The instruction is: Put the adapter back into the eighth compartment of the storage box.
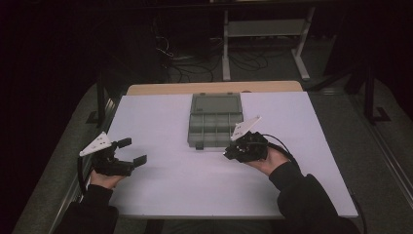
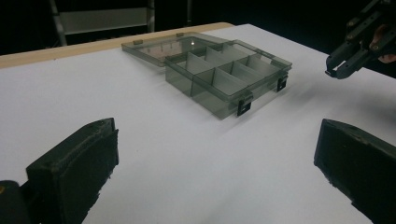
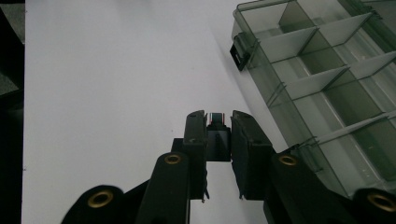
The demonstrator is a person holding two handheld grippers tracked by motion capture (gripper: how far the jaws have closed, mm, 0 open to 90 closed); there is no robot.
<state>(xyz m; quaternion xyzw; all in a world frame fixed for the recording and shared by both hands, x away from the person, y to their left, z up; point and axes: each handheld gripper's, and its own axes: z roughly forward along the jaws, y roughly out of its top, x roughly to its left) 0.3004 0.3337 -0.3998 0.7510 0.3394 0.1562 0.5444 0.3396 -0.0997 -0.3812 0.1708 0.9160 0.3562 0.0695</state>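
A smoky-grey clear compartment box [image 1: 214, 127] lies at the far middle of the white table, its lid [image 1: 215, 103] folded back flat and its divided cells [image 3: 327, 84] bare. My right gripper [image 1: 228, 153] hovers just off the box's near right corner, by a black latch [image 3: 239, 52]. Its jaws [image 3: 218, 122] are shut on a small dark part [image 3: 218, 139] with a striped top edge. My left gripper [image 1: 132, 151] sits at the table's left edge, open with nothing between its fingers [image 2: 79, 163]. From there the box [image 2: 229, 74] and the right gripper [image 2: 334, 71] are ahead.
The white tabletop [image 1: 170, 185] has a wooden strip [image 1: 214, 87] along its far edge. Beyond it stand a metal frame [image 1: 263, 29] and loose cables [image 1: 195, 63] on a dark floor. Sleeved forearms enter from the bottom.
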